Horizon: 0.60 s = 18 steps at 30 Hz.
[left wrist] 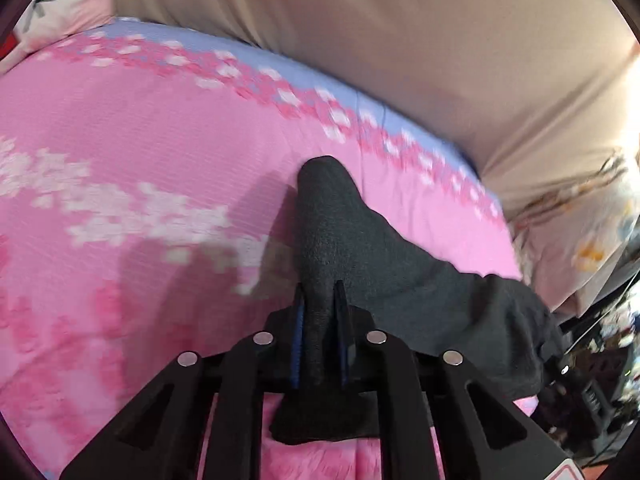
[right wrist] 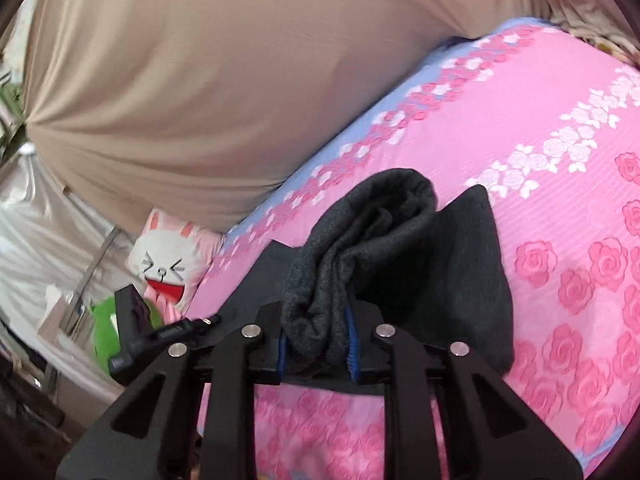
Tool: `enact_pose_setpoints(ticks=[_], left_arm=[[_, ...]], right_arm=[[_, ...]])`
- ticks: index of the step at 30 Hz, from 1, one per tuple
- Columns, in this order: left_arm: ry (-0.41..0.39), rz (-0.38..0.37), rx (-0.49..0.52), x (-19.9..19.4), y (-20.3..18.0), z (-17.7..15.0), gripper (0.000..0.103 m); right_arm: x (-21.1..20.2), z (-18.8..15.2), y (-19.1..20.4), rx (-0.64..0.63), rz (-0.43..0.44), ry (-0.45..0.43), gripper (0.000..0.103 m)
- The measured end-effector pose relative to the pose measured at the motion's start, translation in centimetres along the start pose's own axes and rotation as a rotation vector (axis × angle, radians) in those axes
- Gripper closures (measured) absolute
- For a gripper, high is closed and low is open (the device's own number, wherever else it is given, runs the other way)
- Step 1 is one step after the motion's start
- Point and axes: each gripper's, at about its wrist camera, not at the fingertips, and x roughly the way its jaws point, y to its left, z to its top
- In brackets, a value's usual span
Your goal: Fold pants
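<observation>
The dark grey pants (left wrist: 360, 248) are held above a pink rose-patterned bed sheet (left wrist: 120, 140). My left gripper (left wrist: 320, 300) is shut on a bunched fold of the pants, which sticks up past its fingertips and trails to the right. My right gripper (right wrist: 316, 320) is shut on another thick bunch of the pants (right wrist: 372, 232), with more cloth hanging to its right over the sheet (right wrist: 560, 160). The other gripper (right wrist: 152, 332) shows at the left of the right wrist view.
A tan padded headboard (left wrist: 400, 40) runs along the far side of the bed (right wrist: 180, 80). A white bunny pillow (right wrist: 168, 264) lies at the bed's edge. A patterned pillow (left wrist: 580, 232) lies at the right. Clutter stands beyond the bed edge (left wrist: 600, 360).
</observation>
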Motion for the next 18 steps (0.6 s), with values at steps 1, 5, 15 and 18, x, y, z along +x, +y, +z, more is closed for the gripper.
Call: enact_pose_setpoints(ticks=[1,5,15,18], left_arm=[[0.019,0.004,-0.002,-0.3,0.5,-0.2,0.092],[0.155,0.116,0.067,3.3,1.7,-2.2,0.082],[0.011,0.137,0.174,0.5,-2.1,-2.7,0.045],[-0.009,0.164,0.238,0.2,-3.7,-3.3,0.04]], right_arm=[[0.2,-0.7,-0.3,-0.009,-0.03,0.021,0.083],[3.4,-4.2,-4.1,0.002,-0.17,0.127,0.08],[7.5,0.8,-1.1,-0.115,-0.256,0.132,0.054],[8.5,1.4,-0.8,-0.128,-0.255,0.153,0.09]])
